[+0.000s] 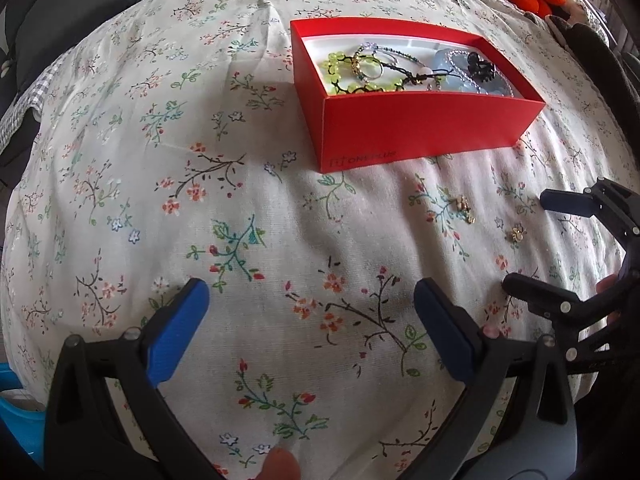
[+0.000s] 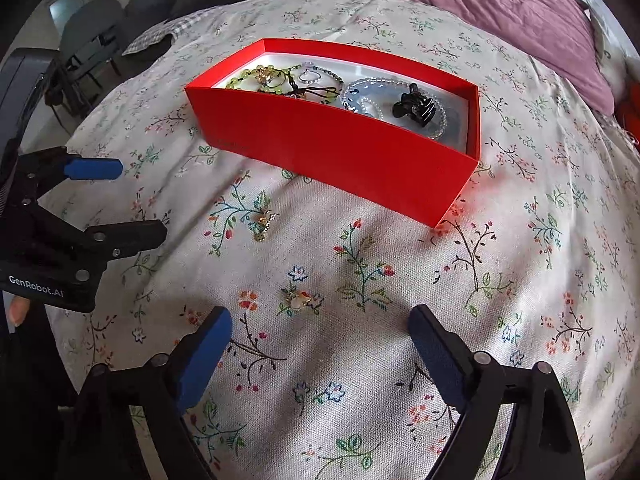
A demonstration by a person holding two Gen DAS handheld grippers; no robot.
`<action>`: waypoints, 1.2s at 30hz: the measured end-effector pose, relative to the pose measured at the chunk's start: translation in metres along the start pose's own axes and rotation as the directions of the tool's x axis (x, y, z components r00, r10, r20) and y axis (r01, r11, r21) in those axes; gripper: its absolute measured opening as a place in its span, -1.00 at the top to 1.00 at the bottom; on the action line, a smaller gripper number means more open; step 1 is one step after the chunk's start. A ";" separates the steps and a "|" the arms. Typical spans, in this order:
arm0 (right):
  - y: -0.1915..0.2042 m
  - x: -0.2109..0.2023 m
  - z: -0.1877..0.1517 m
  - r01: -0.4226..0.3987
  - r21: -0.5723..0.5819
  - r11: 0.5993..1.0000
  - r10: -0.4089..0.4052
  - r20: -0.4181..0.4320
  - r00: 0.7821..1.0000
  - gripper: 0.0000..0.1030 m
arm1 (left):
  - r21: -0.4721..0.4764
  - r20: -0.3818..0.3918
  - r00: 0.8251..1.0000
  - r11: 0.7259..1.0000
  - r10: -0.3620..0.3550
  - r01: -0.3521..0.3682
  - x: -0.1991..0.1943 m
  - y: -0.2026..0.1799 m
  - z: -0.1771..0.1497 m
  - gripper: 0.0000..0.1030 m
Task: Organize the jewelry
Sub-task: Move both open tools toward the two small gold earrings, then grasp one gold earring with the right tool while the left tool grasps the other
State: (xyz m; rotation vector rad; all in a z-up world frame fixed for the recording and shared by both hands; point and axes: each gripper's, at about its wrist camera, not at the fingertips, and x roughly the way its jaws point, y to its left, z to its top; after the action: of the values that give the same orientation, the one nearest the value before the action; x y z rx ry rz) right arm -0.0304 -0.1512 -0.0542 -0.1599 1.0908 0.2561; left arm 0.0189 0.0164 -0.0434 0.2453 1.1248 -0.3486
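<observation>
Angled steeply down over the floral bedspread (image 1: 280,208): left gripper (image 1: 312,312) with jaws spread wide, nothing between. Same tilt for the right gripper (image 2: 320,334), jaws apart and empty, just short of a small gold earring (image 2: 298,300). Second gold earring (image 2: 264,220) farther on, loose on the cloth. One red box (image 2: 340,152) beyond both, holding green beads (image 2: 248,76), a black hair claw (image 2: 414,106), clear bead bracelets.

Matt red card box (image 2: 332,148) on woven floral cloth (image 2: 360,360).
</observation>
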 end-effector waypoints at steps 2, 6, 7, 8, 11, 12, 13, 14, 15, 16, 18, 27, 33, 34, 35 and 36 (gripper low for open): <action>0.000 0.000 0.000 0.000 -0.002 1.000 0.000 0.003 1.000 -0.61 | 0.007 0.001 1.000 1.000 0.004 -0.004 0.000 -0.002 -0.001 -0.98; -0.001 -0.002 0.001 0.009 0.002 1.000 -0.009 0.014 1.000 -0.38 | 0.016 0.003 1.000 1.000 0.009 -0.009 0.000 -0.004 -0.001 -0.98; -0.001 -0.002 0.001 0.011 -0.004 1.000 -0.011 0.017 1.000 -0.35 | 0.017 0.004 1.000 1.000 0.008 -0.008 -0.001 -0.005 -0.001 -0.98; 0.000 -0.002 0.001 0.015 -0.011 1.000 -0.015 0.020 1.000 -0.29 | 0.017 0.005 1.000 1.000 0.008 -0.008 -0.001 -0.006 -0.001 -0.98; 0.007 -0.003 0.001 0.022 -0.035 0.999 -0.021 0.026 0.999 -0.08 | 0.023 0.009 1.000 1.000 0.004 -0.004 -0.003 -0.009 -0.001 -0.98; 0.009 -0.003 0.001 0.023 -0.041 0.999 -0.022 0.026 0.999 -0.01 | 0.026 0.010 1.000 1.000 0.001 -0.001 -0.004 -0.011 0.000 -0.98; 0.010 -0.003 0.002 0.023 -0.048 0.999 -0.022 0.026 0.999 0.03 | 0.028 0.010 1.000 1.000 -0.002 0.002 -0.004 -0.012 0.001 -0.98; 0.011 -0.003 0.002 0.023 -0.052 0.998 -0.022 0.028 0.999 0.12 | 0.032 0.010 1.000 0.999 -0.005 0.004 -0.004 -0.014 0.001 -0.98; 0.011 -0.003 0.003 0.023 -0.057 0.998 -0.021 0.030 0.999 0.28 | 0.036 0.010 1.000 0.999 -0.009 0.008 -0.004 -0.016 0.002 -0.98; 0.012 -0.003 0.003 0.020 -0.062 0.998 -0.018 0.032 0.999 0.36 | 0.040 0.010 1.000 0.999 -0.011 0.011 -0.004 -0.016 0.003 -0.98; 0.015 -0.002 0.003 0.003 -0.073 0.997 -0.001 0.028 1.000 0.63 | 0.049 0.011 1.000 0.999 -0.019 0.019 -0.004 -0.020 0.004 -0.98; 0.015 -0.003 0.005 -0.005 -0.075 0.997 0.006 0.020 1.000 0.82 | 0.084 0.079 0.985 0.985 -0.155 0.148 -0.010 -0.040 0.013 -0.94; 0.005 -0.009 0.005 0.008 -0.046 0.999 -0.007 0.025 1.000 0.82 | 0.139 0.085 0.965 0.962 -0.247 0.234 -0.006 -0.056 0.018 -0.43; 0.004 -0.010 0.005 0.009 -0.044 0.999 -0.008 0.026 1.000 0.82 | 0.145 0.081 0.963 0.958 -0.259 0.246 -0.005 -0.058 0.018 -0.38; 0.003 -0.011 0.005 0.010 -0.041 0.999 -0.009 0.026 1.000 0.82 | 0.148 0.076 0.961 0.956 -0.265 0.252 -0.003 -0.060 0.019 -0.26; 0.002 -0.011 0.005 0.010 -0.037 0.999 -0.009 0.026 1.000 0.82 | 0.150 0.070 0.961 0.955 -0.267 0.255 0.000 -0.062 0.020 -0.17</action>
State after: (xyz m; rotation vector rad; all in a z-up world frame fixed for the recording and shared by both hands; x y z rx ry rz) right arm -0.0317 -0.1500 -0.0421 -0.1950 1.0599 0.2692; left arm 0.0110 -0.0481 -0.0359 0.2019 1.0470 -0.6695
